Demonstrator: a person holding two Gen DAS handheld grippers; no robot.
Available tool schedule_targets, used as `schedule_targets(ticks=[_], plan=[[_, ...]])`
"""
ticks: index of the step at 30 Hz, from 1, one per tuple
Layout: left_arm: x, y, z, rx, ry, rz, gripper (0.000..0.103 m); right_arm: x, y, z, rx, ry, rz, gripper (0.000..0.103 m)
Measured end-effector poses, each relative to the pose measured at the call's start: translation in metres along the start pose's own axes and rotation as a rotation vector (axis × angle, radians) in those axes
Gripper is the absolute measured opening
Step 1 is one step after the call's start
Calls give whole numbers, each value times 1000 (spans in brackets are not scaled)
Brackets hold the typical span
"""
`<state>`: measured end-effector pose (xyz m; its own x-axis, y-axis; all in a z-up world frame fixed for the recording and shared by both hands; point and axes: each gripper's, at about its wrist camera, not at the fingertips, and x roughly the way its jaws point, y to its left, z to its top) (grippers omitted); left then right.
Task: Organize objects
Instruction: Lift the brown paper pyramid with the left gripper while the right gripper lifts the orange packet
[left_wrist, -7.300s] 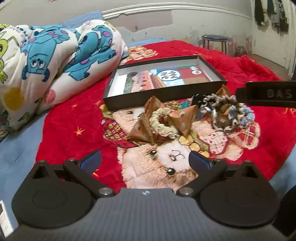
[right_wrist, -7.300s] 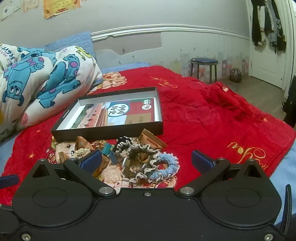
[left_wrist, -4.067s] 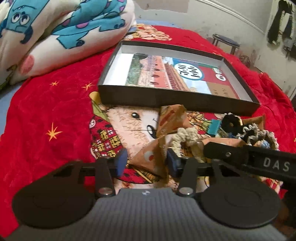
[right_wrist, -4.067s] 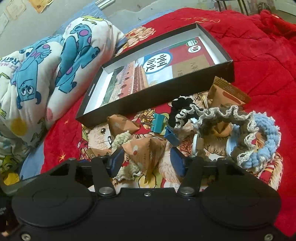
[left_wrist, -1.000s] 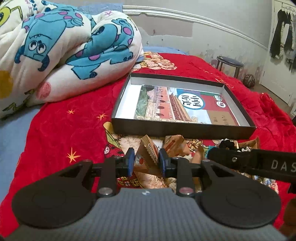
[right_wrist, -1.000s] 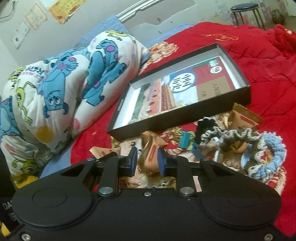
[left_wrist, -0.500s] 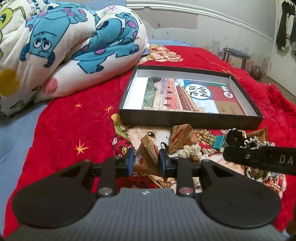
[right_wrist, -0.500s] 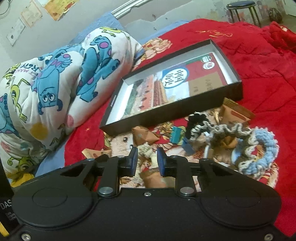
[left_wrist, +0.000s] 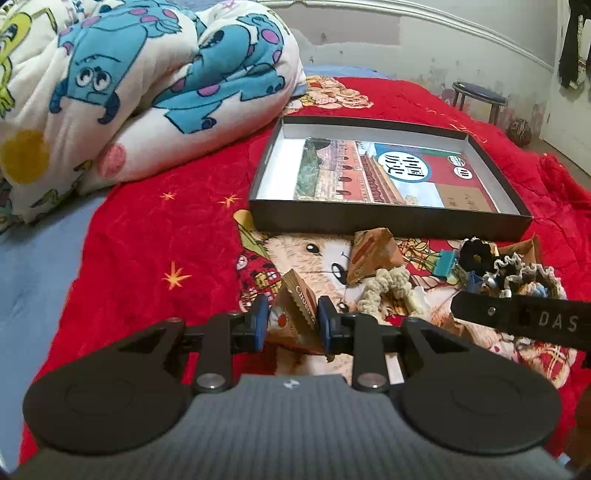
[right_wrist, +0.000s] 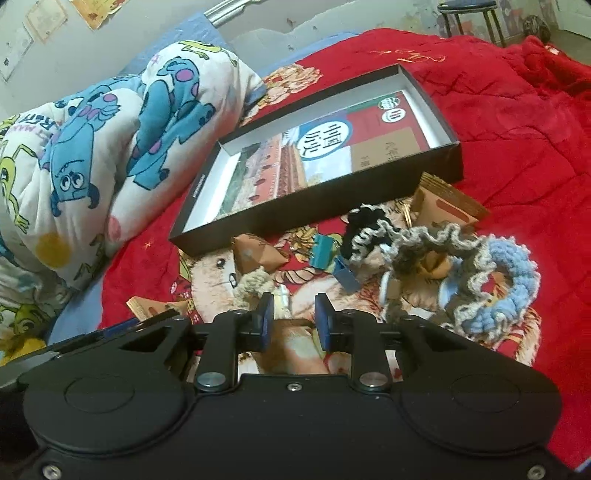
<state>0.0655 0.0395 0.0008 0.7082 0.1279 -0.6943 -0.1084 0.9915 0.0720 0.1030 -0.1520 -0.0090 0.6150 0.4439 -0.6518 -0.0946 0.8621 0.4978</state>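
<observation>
My left claw (left_wrist: 290, 319) is narrow and holds a brown paper sachet (left_wrist: 295, 310) between its blue pads; the sachet stands tilted, with its serrated edge toward the right pad. My right claw (right_wrist: 291, 319) is also narrow. A brown sachet (right_wrist: 295, 354) lies low between its fingers, but from this view I cannot tell for sure if the pads press on it (it sits mostly below them).

Ahead of my left claw, a little to the right, there is another brown sachet (left_wrist: 373, 254) on the red blanket (left_wrist: 147, 240), and just beside it a cream knitted scrunchie (left_wrist: 384, 291). Further ahead is the open black box (left_wrist: 388, 221), shallow, with a printed picture on its bottom. To the right of my left claw I see a teal binder clip (left_wrist: 445, 262), a black scrunchie (left_wrist: 476, 254) and a heap of frilled scrunchies, partly hidden behind the other gripper.

From my right claw, the box (right_wrist: 314, 206) is ahead and slightly left. The blue and grey frilled scrunchies (right_wrist: 491, 273) lie to the right and ahead, touching each other. One more sachet (right_wrist: 447, 206) lies near the box's right corner. A cartoon quilt (right_wrist: 110, 147) is folded far left.
</observation>
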Motion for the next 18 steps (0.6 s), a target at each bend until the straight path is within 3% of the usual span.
schedule_targets(ticks=[4,9,13,16,18], plan=[[-2,1,3,12,-44,41,32,5,-2,6,23,-17,45,25],[3,5,7,2,-64,54,32,19,9,13,-14,-42,63,34],[0,4,4,30,-69,82,32,17,12,14,-52,-42,18,39],[-5,3,2,51,-43,58,32,4,8,12,-61,-32,-52,39],[-14,0,-2,76,-37,28,32,-9,6,2,-97,-20,-74,45]])
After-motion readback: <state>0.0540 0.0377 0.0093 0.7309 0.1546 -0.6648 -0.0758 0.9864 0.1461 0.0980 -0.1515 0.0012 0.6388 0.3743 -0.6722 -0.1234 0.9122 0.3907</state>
